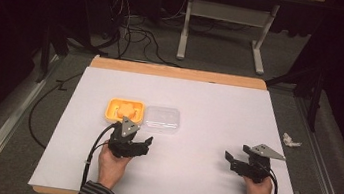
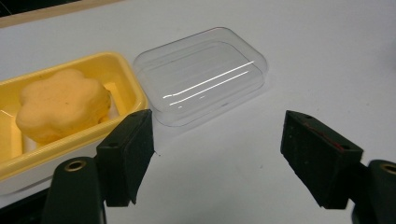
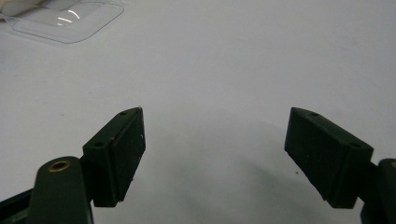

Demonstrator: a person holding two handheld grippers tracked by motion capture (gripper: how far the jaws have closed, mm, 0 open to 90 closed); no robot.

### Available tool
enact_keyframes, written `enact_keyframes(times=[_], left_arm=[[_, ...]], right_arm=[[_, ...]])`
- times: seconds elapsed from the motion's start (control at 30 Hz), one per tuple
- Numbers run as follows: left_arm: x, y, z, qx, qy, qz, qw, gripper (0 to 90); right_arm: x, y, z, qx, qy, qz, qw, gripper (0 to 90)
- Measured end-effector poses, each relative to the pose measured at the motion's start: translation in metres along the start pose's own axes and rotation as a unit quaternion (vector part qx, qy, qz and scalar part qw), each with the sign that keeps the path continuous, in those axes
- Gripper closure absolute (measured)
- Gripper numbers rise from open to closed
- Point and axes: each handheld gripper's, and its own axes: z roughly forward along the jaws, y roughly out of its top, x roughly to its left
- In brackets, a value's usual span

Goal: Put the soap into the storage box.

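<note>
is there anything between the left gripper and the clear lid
Nothing visible. The left gripper is open, with bare white table between its jaws and the clear lid just ahead. The yellow tray with the sponge sits beside the lid.

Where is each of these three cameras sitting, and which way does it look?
High view: above the person's side, looking forward and down on the white table; both hands show, with left gripper and right gripper.
Left gripper view: rides that gripper, looking along open jaws at yellow tray, sponge and clear lid.
Right gripper view: along open jaws over bare table.
Shared: the clear lid.
</note>
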Motion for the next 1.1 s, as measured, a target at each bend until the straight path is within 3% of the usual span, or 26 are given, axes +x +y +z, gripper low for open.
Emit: enact_keyframes(times=[0.33, 1.1], left_arm=[[-0.004, -0.007, 0.006, 0.013, -0.008, -0.009, 0.9998, 26.3], [-0.004, -0.021, 0.017, 0.033, -0.002, -0.008, 0.9994, 26.3]], right_arm=[[0.0, 0.0, 0.0, 0.0, 0.0, 0.0, 1.0, 20.7], [0.0, 0.0, 0.0, 0.0, 0.0, 0.0, 1.0, 20.6]])
